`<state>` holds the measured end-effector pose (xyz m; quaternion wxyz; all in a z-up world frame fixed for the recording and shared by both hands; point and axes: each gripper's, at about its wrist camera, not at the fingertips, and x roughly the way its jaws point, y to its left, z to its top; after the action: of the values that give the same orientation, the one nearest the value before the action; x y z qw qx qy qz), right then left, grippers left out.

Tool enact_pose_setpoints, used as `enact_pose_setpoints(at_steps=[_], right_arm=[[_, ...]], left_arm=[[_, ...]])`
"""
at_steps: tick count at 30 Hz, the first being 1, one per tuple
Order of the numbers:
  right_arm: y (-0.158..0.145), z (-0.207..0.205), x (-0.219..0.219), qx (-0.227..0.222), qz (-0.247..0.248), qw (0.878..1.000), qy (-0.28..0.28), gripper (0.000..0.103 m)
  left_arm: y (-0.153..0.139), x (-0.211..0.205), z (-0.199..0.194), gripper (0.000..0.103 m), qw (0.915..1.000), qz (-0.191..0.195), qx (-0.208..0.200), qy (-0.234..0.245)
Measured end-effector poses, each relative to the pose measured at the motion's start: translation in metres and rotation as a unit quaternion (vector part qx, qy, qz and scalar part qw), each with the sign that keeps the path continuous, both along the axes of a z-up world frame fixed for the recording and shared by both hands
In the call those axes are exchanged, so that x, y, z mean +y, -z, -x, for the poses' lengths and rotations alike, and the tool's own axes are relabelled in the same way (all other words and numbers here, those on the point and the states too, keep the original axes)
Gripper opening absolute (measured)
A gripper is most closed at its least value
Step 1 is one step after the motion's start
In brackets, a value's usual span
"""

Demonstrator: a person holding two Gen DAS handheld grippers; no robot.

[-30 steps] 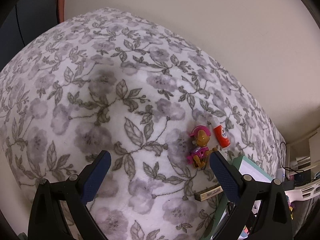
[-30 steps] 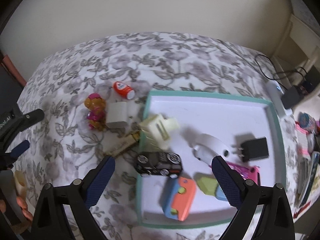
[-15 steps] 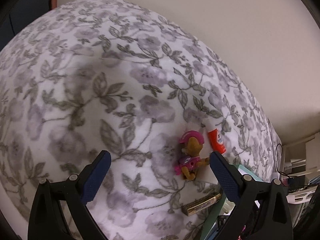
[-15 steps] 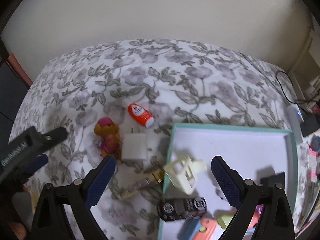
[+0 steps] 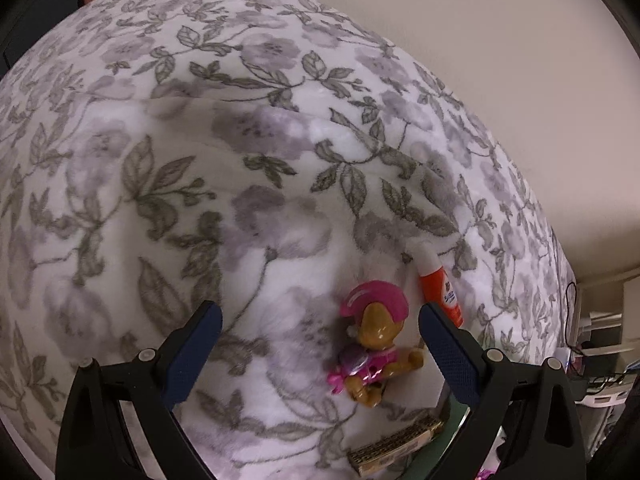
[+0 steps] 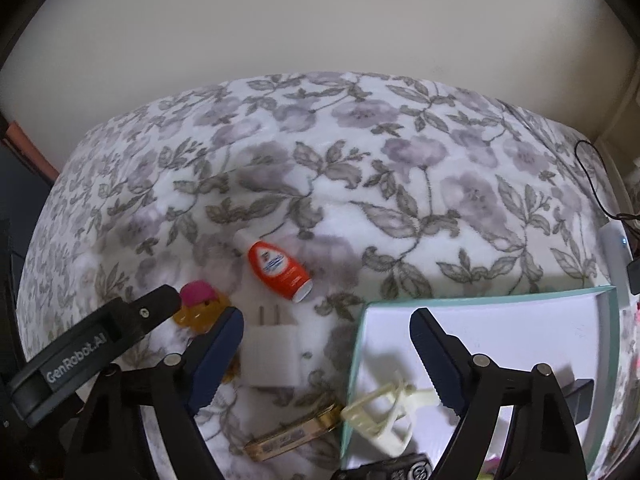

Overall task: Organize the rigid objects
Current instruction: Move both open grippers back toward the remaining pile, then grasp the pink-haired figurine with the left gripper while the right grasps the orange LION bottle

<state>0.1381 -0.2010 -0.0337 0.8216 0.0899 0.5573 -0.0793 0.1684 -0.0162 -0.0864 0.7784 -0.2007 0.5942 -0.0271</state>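
Both tongs, left (image 5: 320, 320) and right (image 6: 326, 330), released over floral blanket (image 6: 360, 168); beige wall (image 6: 320, 20) behind, seemingly bare.

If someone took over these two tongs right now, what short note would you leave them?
Left tongs: open, empty, at the toy dog.
Right tongs: open, empty, above the white plug and the tray edge.
Done: a cream clip and a toy car lie in the tray.
Left on the blanket: toy dog, orange bottle, white plug, gold bar.

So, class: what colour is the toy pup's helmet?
Pink helmet, clearest in the left wrist view.
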Motion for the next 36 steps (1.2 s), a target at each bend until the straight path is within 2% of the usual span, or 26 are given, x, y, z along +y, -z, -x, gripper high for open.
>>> enact_pose_setpoints(at_steps=[4, 6, 11, 12, 13, 14, 15, 16, 22, 23, 25, 27, 31, 36], right_arm=[[0.0, -0.008, -0.016, -0.011, -0.007, 1.0, 0.017, 0.087], [0.0, -0.012, -0.024, -0.023, -0.024, 0.999, 0.025, 0.083], [0.004, -0.021, -0.025, -0.035, -0.057, 0.998, 0.016, 0.078], [0.006, -0.023, -0.023, -0.034, -0.063, 0.997, 0.01, 0.072], [0.008, -0.024, -0.021, -0.033, -0.069, 0.997, 0.007, 0.064], [0.01, -0.025, -0.019, -0.03, -0.076, 0.997, 0.002, 0.06], [0.011, -0.026, -0.018, -0.029, -0.08, 0.996, -0.001, 0.056], [0.013, -0.026, -0.016, -0.029, -0.084, 0.996, -0.005, 0.055], [0.022, -0.027, -0.008, -0.023, -0.097, 0.995, -0.018, 0.055], [0.024, -0.027, -0.006, -0.021, -0.098, 0.995, -0.019, 0.055], [0.027, -0.028, -0.004, -0.022, -0.101, 0.994, -0.02, 0.055], [0.03, -0.03, -0.001, -0.021, -0.107, 0.994, -0.023, 0.051], [0.034, -0.034, 0.004, -0.019, -0.116, 0.993, -0.026, 0.05], [0.039, -0.039, 0.013, -0.015, -0.104, 0.994, -0.033, 0.05]], left_arm=[[0.005, -0.004, -0.005, 0.097, 1.0, -0.002, 0.005, 0.003], [0.006, -0.006, -0.006, 0.094, 0.9999, -0.005, 0.006, 0.009], [0.007, -0.015, -0.007, 0.092, 0.9995, -0.011, 0.01, 0.026], [0.006, -0.017, -0.006, 0.091, 0.9995, -0.01, 0.009, 0.03], [0.006, -0.018, -0.006, 0.088, 0.9993, -0.009, 0.009, 0.034], [0.005, -0.022, -0.006, 0.084, 0.999, -0.014, 0.009, 0.042], [0.006, -0.025, -0.005, 0.076, 0.9986, -0.016, 0.01, 0.05], [0.007, -0.027, -0.005, 0.072, 0.9983, -0.018, 0.013, 0.055], [0.016, -0.035, -0.002, 0.068, 0.9971, -0.018, 0.024, 0.069], [0.016, -0.037, -0.003, 0.064, 0.9969, -0.02, 0.023, 0.072], [0.015, -0.038, -0.003, 0.051, 0.9967, -0.014, 0.02, 0.077], [0.015, -0.039, -0.003, 0.041, 0.9965, -0.01, 0.018, 0.081], [0.013, -0.035, -0.003, 0.042, 0.9963, -0.023, 0.013, 0.081], [0.011, -0.014, -0.007, 0.041, 0.9972, -0.051, 0.006, 0.055]])
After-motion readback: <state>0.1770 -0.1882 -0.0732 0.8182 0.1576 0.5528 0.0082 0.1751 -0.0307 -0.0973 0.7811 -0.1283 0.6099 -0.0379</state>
